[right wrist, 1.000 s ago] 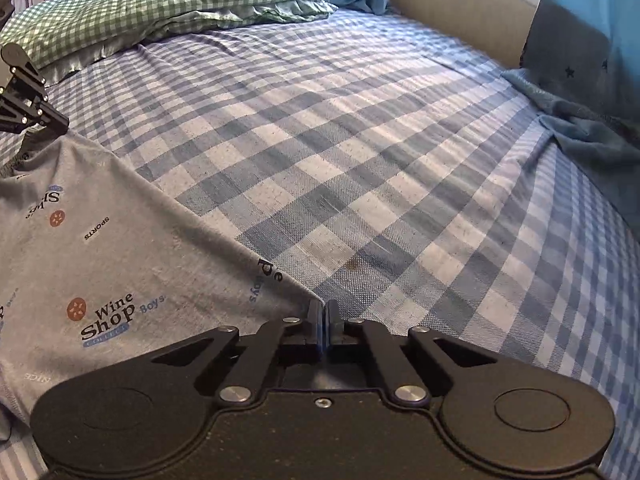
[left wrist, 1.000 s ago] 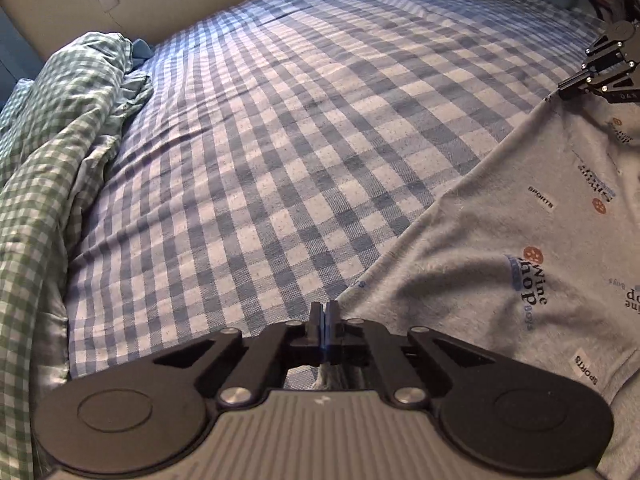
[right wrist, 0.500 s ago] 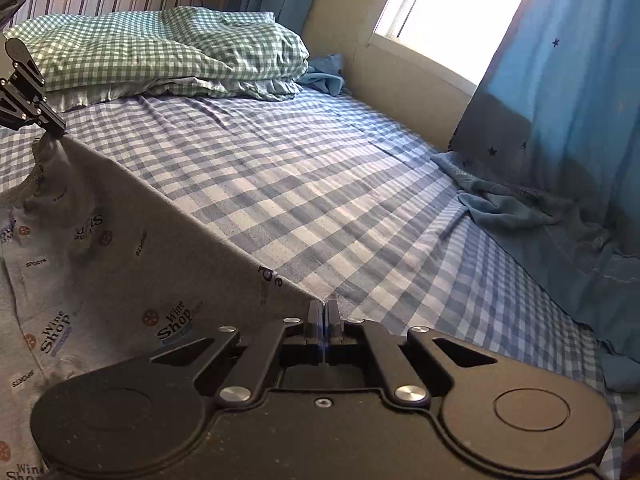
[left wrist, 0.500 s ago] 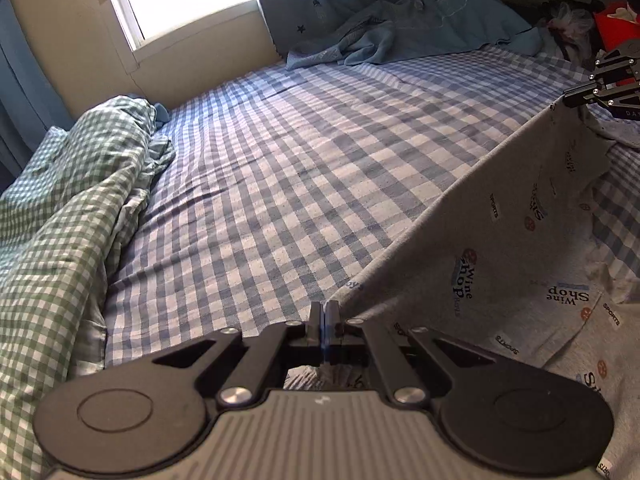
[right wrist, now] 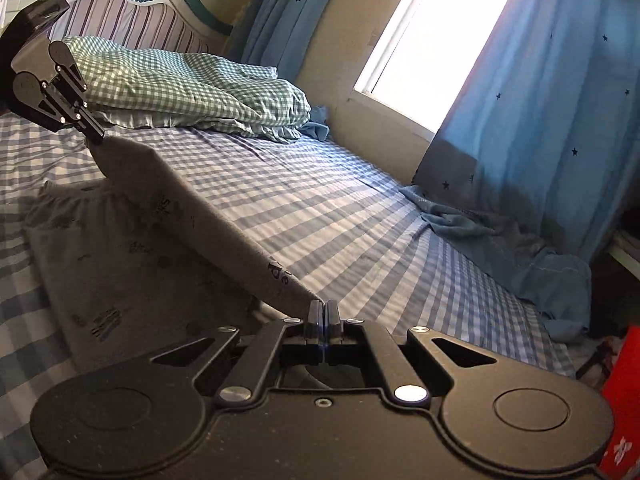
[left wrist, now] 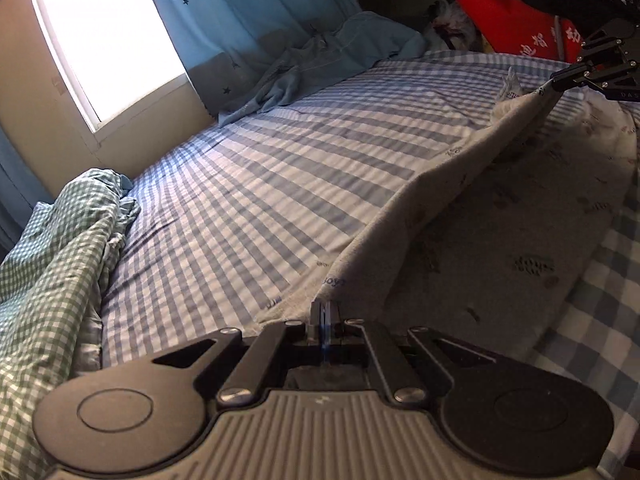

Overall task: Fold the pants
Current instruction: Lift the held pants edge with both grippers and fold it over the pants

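Note:
The grey printed pants (left wrist: 500, 240) lie on the blue checked bed, with one edge lifted and stretched taut between my two grippers. My left gripper (left wrist: 322, 310) is shut on one end of that edge. My right gripper (right wrist: 323, 310) is shut on the other end. In the left wrist view the right gripper (left wrist: 560, 80) shows at the far right, holding the raised edge. In the right wrist view the left gripper (right wrist: 96, 136) shows at the upper left, and the pants (right wrist: 120, 264) hang down from the raised edge onto the bed.
The bed sheet (left wrist: 280, 180) stretches toward the window (right wrist: 432, 40) and blue curtain (right wrist: 540, 100). A green checked quilt (right wrist: 180, 84) is heaped by the headboard (right wrist: 132, 20). A blue cloth (left wrist: 320, 60) lies at the bed's far side. Red items (left wrist: 516, 28) sit beyond the bed.
Both grippers have risen and carried the pants' edge up and over. The lifted half now hangs steeply over the flat half instead of lying spread on the bed.

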`<state>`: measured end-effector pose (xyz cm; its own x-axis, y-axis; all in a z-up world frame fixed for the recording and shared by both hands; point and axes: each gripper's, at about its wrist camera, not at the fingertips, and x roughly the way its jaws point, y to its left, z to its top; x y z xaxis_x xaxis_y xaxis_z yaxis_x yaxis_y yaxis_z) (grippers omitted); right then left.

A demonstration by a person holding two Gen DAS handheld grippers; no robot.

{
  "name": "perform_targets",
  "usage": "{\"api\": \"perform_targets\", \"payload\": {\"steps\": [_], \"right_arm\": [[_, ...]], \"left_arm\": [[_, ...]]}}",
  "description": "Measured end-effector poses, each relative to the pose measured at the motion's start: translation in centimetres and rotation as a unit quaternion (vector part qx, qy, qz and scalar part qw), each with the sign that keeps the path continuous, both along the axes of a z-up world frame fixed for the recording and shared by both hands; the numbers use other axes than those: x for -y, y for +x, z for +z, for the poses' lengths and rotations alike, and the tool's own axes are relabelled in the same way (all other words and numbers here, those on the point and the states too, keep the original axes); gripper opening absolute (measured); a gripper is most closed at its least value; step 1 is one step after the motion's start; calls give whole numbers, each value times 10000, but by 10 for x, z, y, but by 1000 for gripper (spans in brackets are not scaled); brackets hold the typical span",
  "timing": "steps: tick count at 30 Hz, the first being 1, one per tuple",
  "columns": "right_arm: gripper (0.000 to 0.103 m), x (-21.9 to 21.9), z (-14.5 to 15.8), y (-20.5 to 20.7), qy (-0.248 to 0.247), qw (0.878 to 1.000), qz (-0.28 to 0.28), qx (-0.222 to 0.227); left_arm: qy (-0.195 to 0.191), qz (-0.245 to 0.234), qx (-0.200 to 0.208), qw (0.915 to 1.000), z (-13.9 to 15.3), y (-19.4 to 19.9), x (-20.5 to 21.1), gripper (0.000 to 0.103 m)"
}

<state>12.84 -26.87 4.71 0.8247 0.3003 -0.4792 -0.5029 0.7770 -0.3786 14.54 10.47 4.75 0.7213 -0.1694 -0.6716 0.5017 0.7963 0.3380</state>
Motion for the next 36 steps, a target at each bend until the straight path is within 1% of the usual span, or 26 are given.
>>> {"api": "perform_targets", "payload": {"steps": [3, 6, 9, 13, 17, 19, 22, 25, 29, 31, 32, 34, 36], "right_arm": [[0, 1, -24, -21, 79, 9998, -156, -94], [0, 1, -36, -35, 165, 9995, -255, -28], [0, 1, -38, -47, 129, 9997, -226, 45], [0, 2, -35, -64, -6, 9999, -93, 128], [0, -2, -52, -77, -114, 9999, -74, -18], [0, -4, -62, -81, -109, 9998, -62, -144], [0, -6, -74, -87, -164, 9996, -81, -202], [0, -6, -85, -86, -141, 9994, -134, -299], [0, -6, -98, -86, -118, 9991, -149, -375], [0, -3, -101, -87, -20, 9991, -185, -386], [0, -1, -102, -88, 46, 9991, -200, -380], [0, 3, -100, -87, 210, 9989, -230, -339], [0, 4, -101, -90, 293, 9990, -245, -244]], "left_arm": [[16, 43, -119, 9999, -22, -18, 4, 0], [120, 95, -39, 9999, -37, -34, 8, 0], [144, 113, 99, 9998, -36, -49, 11, 0], [418, 17, 277, 9987, -33, -59, 11, 0], [757, -43, 229, 9969, -48, -62, 11, 0], [763, -32, 128, 9970, -55, -62, 10, 0], [787, -29, 35, 9969, -61, -63, 8, 0], [707, 4, -90, 9975, -67, -61, 8, 0], [345, 152, -360, 9986, -68, -56, 6, 0], [209, 266, -449, 9984, -67, -55, 4, 1], [131, 332, -491, 9982, -65, -55, 4, 5], [-34, 453, -552, 9974, -61, -55, 3, 7], [-183, 536, -542, 9969, -54, -57, 7, 13]]}}
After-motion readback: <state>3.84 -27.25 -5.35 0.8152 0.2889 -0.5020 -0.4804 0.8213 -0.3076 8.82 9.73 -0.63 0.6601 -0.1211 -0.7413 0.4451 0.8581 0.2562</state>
